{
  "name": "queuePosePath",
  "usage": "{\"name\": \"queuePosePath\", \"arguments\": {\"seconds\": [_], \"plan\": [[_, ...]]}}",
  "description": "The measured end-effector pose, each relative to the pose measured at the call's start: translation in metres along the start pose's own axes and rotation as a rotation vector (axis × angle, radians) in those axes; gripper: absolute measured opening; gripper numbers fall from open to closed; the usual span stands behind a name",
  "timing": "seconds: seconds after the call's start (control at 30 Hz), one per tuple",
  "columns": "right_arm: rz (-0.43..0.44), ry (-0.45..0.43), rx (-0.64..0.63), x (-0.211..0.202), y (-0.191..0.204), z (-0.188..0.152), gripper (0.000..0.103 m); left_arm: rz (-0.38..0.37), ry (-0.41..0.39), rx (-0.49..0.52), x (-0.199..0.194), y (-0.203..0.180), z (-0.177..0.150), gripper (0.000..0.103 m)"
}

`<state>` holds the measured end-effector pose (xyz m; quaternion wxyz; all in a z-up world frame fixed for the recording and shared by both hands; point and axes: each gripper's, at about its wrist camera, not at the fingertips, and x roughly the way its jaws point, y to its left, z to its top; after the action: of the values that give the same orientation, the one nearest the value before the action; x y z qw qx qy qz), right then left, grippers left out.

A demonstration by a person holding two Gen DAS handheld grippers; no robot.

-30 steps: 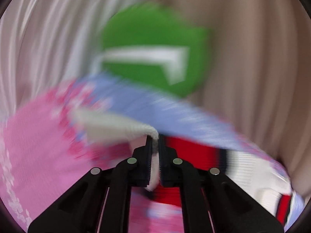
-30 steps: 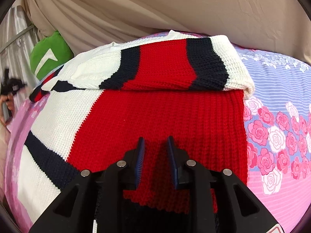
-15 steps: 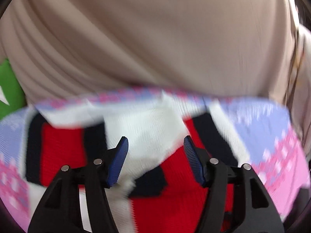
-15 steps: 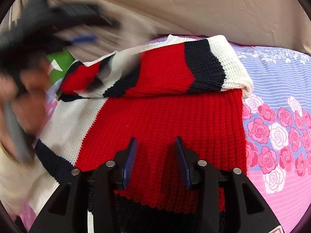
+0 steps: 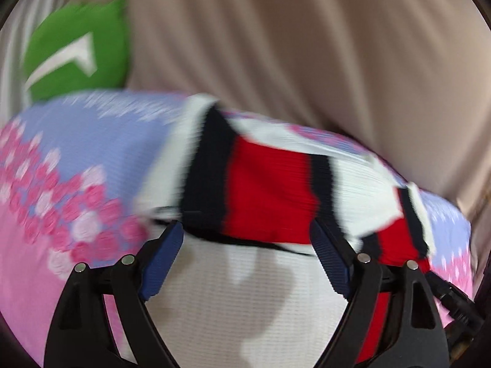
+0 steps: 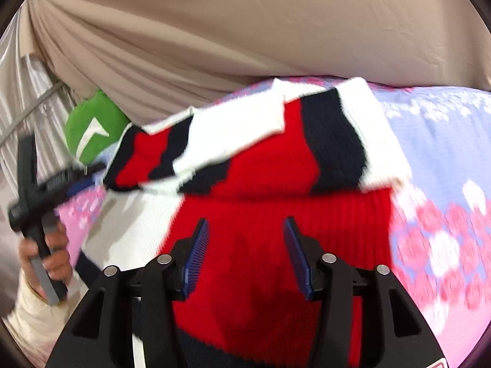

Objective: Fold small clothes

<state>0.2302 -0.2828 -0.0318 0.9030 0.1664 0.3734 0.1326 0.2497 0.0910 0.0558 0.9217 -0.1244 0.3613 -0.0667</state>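
A knitted sweater [image 6: 260, 214] in red, white and navy lies on the flowered bedsheet [image 6: 445, 159], both sleeves folded across its upper part. It also shows in the left wrist view [image 5: 264, 196]. My left gripper [image 5: 245, 245] is open and empty above the white part of the sweater, near a folded sleeve. From the right wrist view the left gripper [image 6: 46, 190] sits at the sweater's left edge in a hand. My right gripper [image 6: 245, 245] is open and empty above the red body.
A green cushion [image 5: 79, 49] with a white mark sits at the back left of the bed; it also shows in the right wrist view [image 6: 92, 128]. Beige draped cloth [image 6: 245, 30] hangs behind the bed. Pink and lilac sheet lies on both sides of the sweater.
My left gripper let go of the white sleeve cuff, opened wide and pulled back to the sweater's left. The left sleeve now lies folded across. My right gripper opened wider.
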Motion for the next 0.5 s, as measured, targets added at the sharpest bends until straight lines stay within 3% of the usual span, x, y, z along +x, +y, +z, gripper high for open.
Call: {"name": "queuePosePath", "arguments": {"seconds": [0.13, 0.3, 0.37, 0.4, 0.43, 0.5], "plan": [[0.02, 0.045, 0.151, 0.044, -0.019, 0.04, 0.051, -0.1, 0.075, -0.188, 0.009, 0.038, 0.0, 0.082], [0.027, 0.078, 0.248, 0.084, -0.028, 0.057, 0.052, -0.123, 0.087, -0.22, 0.015, 0.043, 0.002, 0.082], [0.011, 0.054, 0.24, 0.086, -0.021, 0.063, 0.044, -0.12, 0.103, -0.244, 0.022, 0.044, 0.007, 0.079], [0.008, 0.049, 0.224, 0.086, -0.015, 0.067, 0.014, -0.113, 0.108, -0.264, 0.025, 0.047, 0.012, 0.067], [0.03, 0.029, 0.209, 0.081, -0.008, 0.074, 0.007, -0.104, 0.11, -0.276, 0.028, 0.047, 0.014, 0.059], [0.066, -0.091, 0.154, 0.052, 0.009, 0.083, 0.007, -0.064, 0.098, -0.287, 0.032, 0.047, 0.022, 0.026]]}}
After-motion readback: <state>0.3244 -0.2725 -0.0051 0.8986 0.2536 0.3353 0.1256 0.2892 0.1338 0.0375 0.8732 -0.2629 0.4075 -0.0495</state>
